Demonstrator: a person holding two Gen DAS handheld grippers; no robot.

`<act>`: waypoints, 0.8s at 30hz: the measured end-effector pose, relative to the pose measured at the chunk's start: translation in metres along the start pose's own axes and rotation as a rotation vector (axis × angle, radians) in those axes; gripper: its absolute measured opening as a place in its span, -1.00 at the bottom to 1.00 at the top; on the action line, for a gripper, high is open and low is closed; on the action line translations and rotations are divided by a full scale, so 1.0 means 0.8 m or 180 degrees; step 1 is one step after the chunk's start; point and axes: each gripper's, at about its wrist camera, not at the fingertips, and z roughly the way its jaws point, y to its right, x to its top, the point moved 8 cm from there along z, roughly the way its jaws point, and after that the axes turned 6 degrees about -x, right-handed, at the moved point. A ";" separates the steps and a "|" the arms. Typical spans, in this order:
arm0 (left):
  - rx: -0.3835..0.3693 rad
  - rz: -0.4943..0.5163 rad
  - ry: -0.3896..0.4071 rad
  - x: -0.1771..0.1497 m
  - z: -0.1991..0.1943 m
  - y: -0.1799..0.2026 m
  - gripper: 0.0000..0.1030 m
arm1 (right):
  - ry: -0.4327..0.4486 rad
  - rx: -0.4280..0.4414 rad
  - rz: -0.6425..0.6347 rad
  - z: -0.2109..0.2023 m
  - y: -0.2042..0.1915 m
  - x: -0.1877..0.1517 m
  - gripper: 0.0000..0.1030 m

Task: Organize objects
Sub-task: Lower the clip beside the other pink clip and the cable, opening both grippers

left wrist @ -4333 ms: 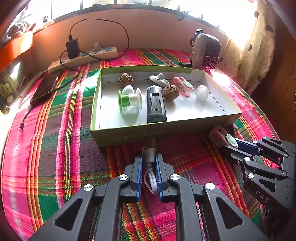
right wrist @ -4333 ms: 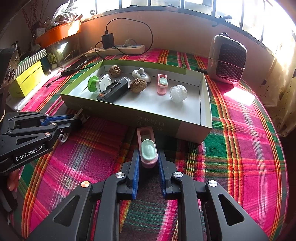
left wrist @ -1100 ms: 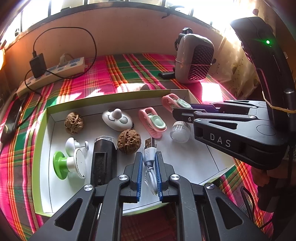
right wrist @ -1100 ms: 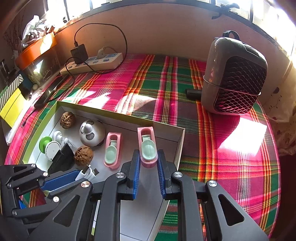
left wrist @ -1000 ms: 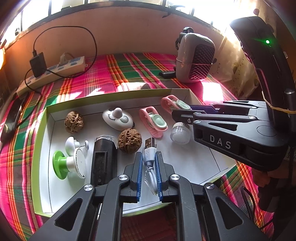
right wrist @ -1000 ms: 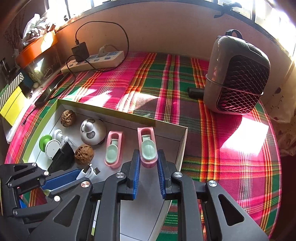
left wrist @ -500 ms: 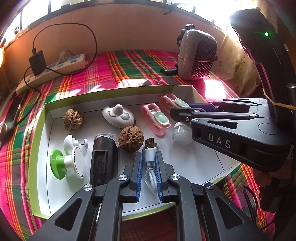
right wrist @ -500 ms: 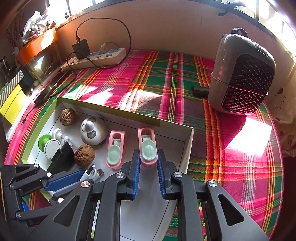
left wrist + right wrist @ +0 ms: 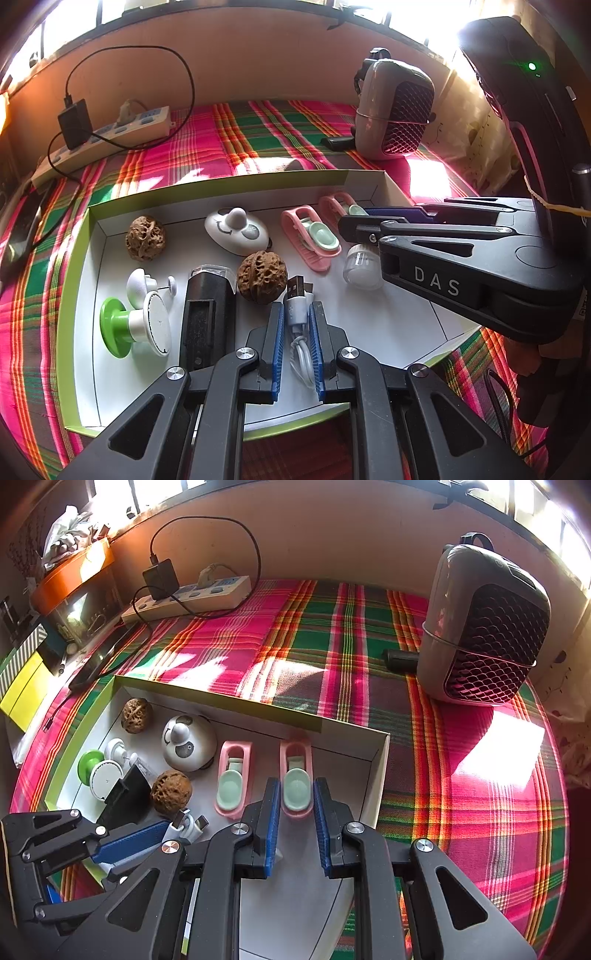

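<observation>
Left gripper (image 9: 295, 325): positioned over the near half of the shallow green-rimmed box (image 9: 79, 236); jaws closed on a white USB cable (image 9: 297, 314), whose metal plug projects forward past the blue pads (image 9: 277, 343) and whose looped cord sits between them; the plug tip lies just beside a walnut (image 9: 262, 277).

Right gripper (image 9: 295, 812): positioned over the right end of the same box; jaws parted, with a gap visible on each side of the second pink clip (image 9: 295, 779); the clip lies flat on the white box floor between the blue pads (image 9: 272, 823); whether either pad touches it cannot be determined.

Box contents, left wrist view: a second walnut (image 9: 146, 238) near the far left corner; a white oval item with a knob (image 9: 236, 230) beside it; a first pink clip (image 9: 312, 238) with a mint insert, parallel to the second clip; a small clear-white cap (image 9: 362, 266) partly hidden under the right gripper; a black rectangular device (image 9: 208, 314) lying lengthwise; a green-and-white spool (image 9: 135, 326) and a small white knob piece (image 9: 142, 282) at the left side.

Surroundings: the box rests on a pink-and-green plaid cloth (image 9: 332, 653); a grey heater with a dark grille (image 9: 484, 635) stands at the far right; a white power strip (image 9: 192, 598) with a black adapter (image 9: 160, 578) lies along the back wall.
</observation>
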 end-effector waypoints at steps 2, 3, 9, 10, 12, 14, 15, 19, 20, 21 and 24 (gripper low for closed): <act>0.0001 0.0005 -0.0001 0.000 0.000 0.000 -0.77 | -0.0001 -0.0002 0.0003 0.000 0.000 0.000 -0.63; 0.0002 0.0004 -0.0001 0.000 0.000 0.000 -0.77 | 0.0000 -0.0002 0.0002 0.000 0.000 0.000 -0.63; 0.0004 0.0006 -0.0004 0.000 -0.001 0.000 -0.76 | 0.0006 0.0013 0.0015 -0.002 -0.001 0.001 -0.63; 0.0002 0.0006 -0.0003 0.000 -0.001 0.000 -0.76 | 0.0008 0.0016 0.0016 -0.002 0.000 0.001 -0.63; 0.0006 -0.0001 -0.0001 0.000 -0.001 0.000 -0.75 | 0.0016 0.0008 0.0017 -0.004 -0.001 0.001 -0.63; 0.0031 -0.0011 0.0008 0.000 -0.001 -0.001 -0.72 | 0.0036 0.0003 0.0016 -0.007 -0.002 0.001 -0.63; 0.0046 -0.0016 0.0027 0.001 -0.003 -0.002 -0.70 | 0.0048 0.0001 0.0024 -0.009 -0.002 0.001 -0.63; 0.0095 0.0013 0.0082 0.003 -0.011 -0.003 -0.61 | 0.0109 -0.0004 0.0076 -0.018 -0.003 0.003 -0.62; 0.0110 0.0019 0.0096 0.003 -0.014 -0.003 -0.60 | 0.0121 -0.0006 0.0093 -0.020 -0.002 0.003 -0.62; 0.0113 0.0013 0.0116 0.003 -0.016 -0.002 -0.59 | 0.0134 -0.0002 0.0108 -0.023 -0.003 0.002 -0.60; 0.0124 0.0008 0.0155 0.003 -0.025 -0.001 -0.59 | 0.0188 0.0002 0.0140 -0.033 -0.005 0.001 -0.59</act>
